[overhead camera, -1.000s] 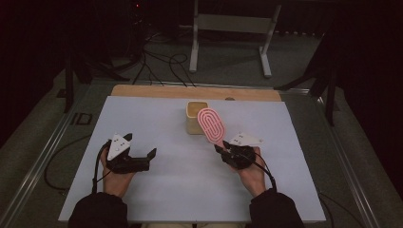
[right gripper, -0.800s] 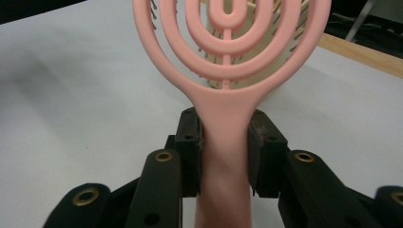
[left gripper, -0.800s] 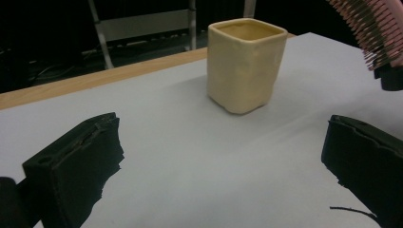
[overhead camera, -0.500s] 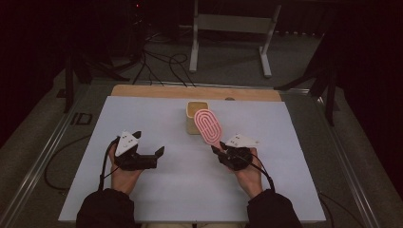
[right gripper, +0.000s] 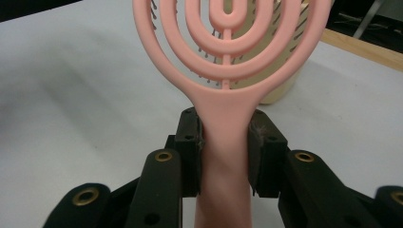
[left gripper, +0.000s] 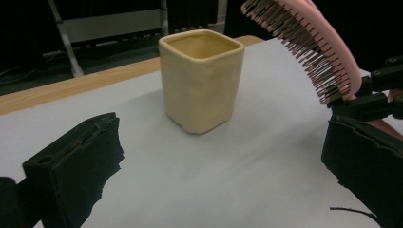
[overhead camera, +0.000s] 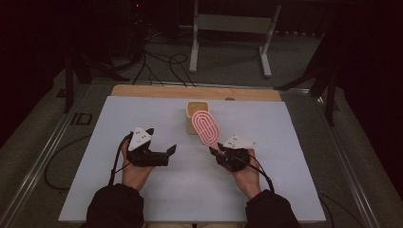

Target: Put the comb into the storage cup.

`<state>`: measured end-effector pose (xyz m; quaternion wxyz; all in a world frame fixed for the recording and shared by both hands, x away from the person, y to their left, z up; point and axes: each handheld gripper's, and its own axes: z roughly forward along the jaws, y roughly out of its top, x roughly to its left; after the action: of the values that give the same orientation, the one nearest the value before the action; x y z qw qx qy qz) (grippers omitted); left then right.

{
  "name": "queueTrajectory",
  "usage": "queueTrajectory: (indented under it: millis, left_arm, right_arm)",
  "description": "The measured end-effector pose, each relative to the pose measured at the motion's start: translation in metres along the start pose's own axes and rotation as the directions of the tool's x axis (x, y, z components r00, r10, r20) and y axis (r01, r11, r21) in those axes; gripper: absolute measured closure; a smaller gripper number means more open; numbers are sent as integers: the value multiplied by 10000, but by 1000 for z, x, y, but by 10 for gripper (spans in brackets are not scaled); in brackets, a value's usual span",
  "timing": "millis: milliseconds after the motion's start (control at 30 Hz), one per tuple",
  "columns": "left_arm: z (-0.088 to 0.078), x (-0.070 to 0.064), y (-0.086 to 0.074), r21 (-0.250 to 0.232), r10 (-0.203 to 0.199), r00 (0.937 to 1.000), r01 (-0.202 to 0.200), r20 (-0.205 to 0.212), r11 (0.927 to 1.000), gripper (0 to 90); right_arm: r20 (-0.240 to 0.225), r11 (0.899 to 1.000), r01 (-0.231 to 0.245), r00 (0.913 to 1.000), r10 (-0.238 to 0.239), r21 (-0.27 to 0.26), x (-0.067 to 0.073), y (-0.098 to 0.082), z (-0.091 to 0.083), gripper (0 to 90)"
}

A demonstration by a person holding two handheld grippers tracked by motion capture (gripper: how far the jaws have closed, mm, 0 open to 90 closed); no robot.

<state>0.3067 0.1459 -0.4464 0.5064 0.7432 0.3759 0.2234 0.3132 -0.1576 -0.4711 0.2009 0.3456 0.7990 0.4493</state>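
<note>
Right gripper (overhead camera: 215, 150) clamps the pink hairbrush (overhead camera: 205, 128) by its handle — head raised beside the yellow cup (overhead camera: 197, 110) on the white table (overhead camera: 294, 161). Left gripper (overhead camera: 170, 151) hangs wide open, empty.

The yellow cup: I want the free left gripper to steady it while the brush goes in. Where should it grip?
Grip the cup across two opposite flat walls, below the rim, coming level from the person's side. Its squarish upright shape suits parallel jaws, and the open left gripper already faces it. That probably leaves the top free for the brush.
</note>
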Motion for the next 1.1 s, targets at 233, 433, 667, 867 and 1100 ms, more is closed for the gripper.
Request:
queueTrajectory:
  millis: [233, 433, 667, 867, 1100]
  left_arm:
    - [12, -9, 8, 53, 11, 9998, -12, 218, 10000, 1]
    - [21, -18, 11, 143, 95, 9989, -102, 454, 9998, 1]
    - [31, -27, 14, 170, -46, 9966, 32, 828, 9998, 1]
    - [41, -32, 18, 187, -202, 9940, 183, 1074, 9997, 1]
    - [52, -38, 21, 295, -470, 9906, 436, 1284, 9986, 1]
  right_arm:
    - [-31, 10000, 49, 10000, -49, 34, 1, -1, 1, 695]
    - [-24, 10000, 50, 10000, -50, -57, 3, 0, 0, 695]
    - [-49, 9996, 201, 9998, -202, -204, 5, 0, 0, 696]
    - [-58, 9994, 182, 9998, -184, -286, 6, 0, 0, 695]
    - [-108, 9992, 190, 9998, -194, -345, 7, 0, 0, 695]
